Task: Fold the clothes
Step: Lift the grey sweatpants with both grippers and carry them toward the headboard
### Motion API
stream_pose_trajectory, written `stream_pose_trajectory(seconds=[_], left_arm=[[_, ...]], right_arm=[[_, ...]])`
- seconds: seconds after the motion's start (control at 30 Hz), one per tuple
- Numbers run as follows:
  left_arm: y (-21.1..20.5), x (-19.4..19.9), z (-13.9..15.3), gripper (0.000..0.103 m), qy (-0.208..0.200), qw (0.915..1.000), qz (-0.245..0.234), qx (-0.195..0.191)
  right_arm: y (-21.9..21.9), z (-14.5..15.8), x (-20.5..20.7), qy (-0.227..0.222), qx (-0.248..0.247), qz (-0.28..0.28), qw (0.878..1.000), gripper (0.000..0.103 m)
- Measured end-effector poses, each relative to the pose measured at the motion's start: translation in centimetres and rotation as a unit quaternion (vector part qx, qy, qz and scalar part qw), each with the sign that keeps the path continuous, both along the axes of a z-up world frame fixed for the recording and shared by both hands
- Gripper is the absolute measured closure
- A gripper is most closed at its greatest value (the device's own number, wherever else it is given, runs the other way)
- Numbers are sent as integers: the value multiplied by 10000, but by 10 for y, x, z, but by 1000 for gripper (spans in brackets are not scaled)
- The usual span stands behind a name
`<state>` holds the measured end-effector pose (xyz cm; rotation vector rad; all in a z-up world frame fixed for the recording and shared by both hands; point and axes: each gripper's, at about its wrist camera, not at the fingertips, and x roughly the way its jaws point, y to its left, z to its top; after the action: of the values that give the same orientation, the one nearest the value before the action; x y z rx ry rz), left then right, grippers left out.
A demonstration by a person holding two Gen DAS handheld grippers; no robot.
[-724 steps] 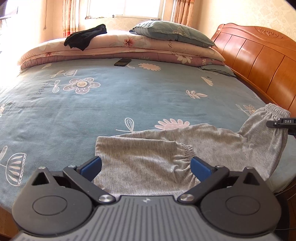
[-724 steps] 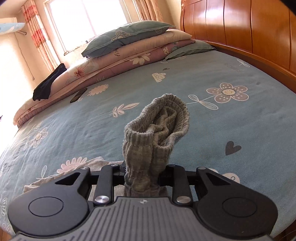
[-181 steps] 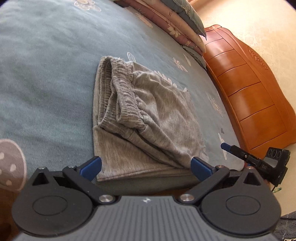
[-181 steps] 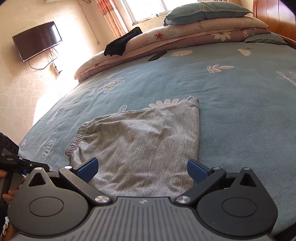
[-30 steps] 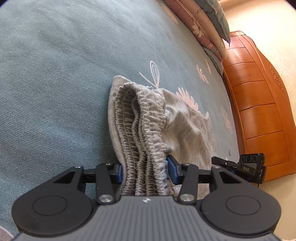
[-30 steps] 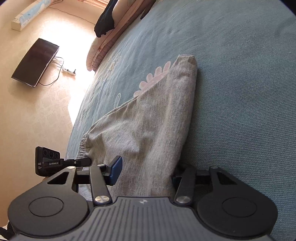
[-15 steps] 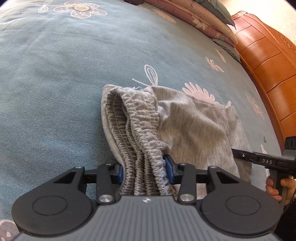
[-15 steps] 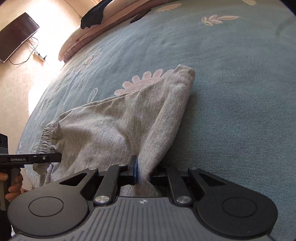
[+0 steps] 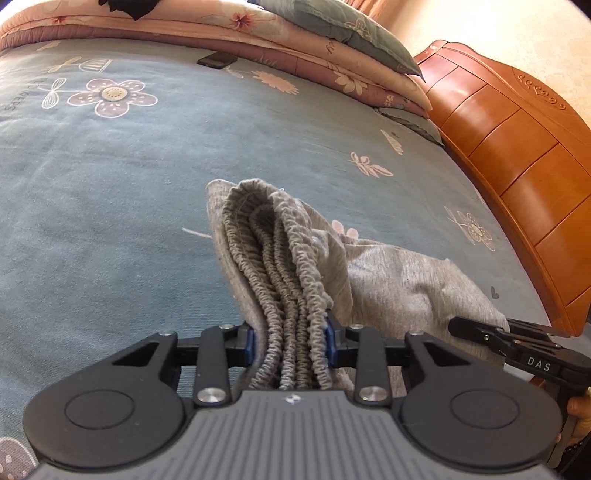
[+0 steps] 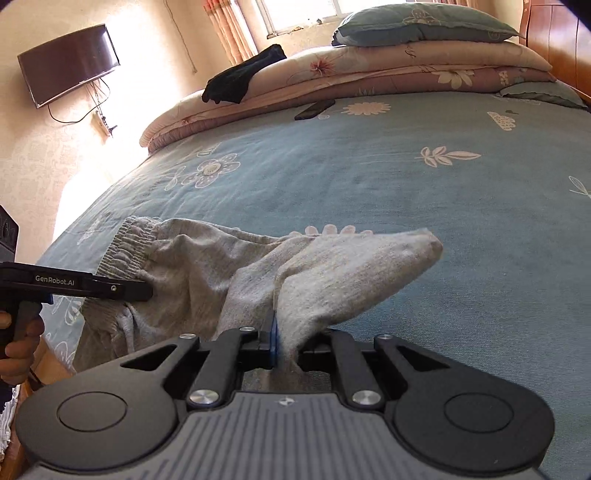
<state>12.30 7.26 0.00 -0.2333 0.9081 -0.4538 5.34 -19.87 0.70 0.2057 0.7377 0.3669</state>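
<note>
The grey sweatpants [image 9: 399,280], folded into a thick bundle, are held up off the blue flowered bed sheet [image 9: 110,184] at its near edge. My left gripper [image 9: 290,341] is shut on the stacked elastic waistband and cuffs [image 9: 280,266]. My right gripper [image 10: 286,349] is shut on the folded end of the grey sweatpants [image 10: 332,269]. The cloth sags between the two grippers. The right gripper shows at the right of the left wrist view [image 9: 491,338]. The left gripper shows at the left of the right wrist view [image 10: 122,290].
Folded quilts and a pillow [image 10: 421,26] lie along the bed's far side, with a black garment [image 10: 243,79] on them and a dark phone [image 10: 314,109] on the sheet. The wooden headboard [image 9: 517,147] stands at the right. A TV [image 10: 68,62] hangs on the wall.
Both grippers have lifted their ends of the sweatpants off the sheet and tilted up, so more of the bed's far side shows. Both stay shut on the cloth.
</note>
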Motion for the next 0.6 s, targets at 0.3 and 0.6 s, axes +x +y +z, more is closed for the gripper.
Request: stream_pose_trajectory(seconds=[0.3, 0.6], left_arm=[[-141, 52, 34, 72, -285, 9920, -1226, 105], [-303, 88, 54, 72, -519, 9734, -2208, 321]], right_arm=[[-77, 31, -32, -679, -103, -1092, 9916, 91], [-162, 38, -37, -1141, -403, -2404, 9631, 91]])
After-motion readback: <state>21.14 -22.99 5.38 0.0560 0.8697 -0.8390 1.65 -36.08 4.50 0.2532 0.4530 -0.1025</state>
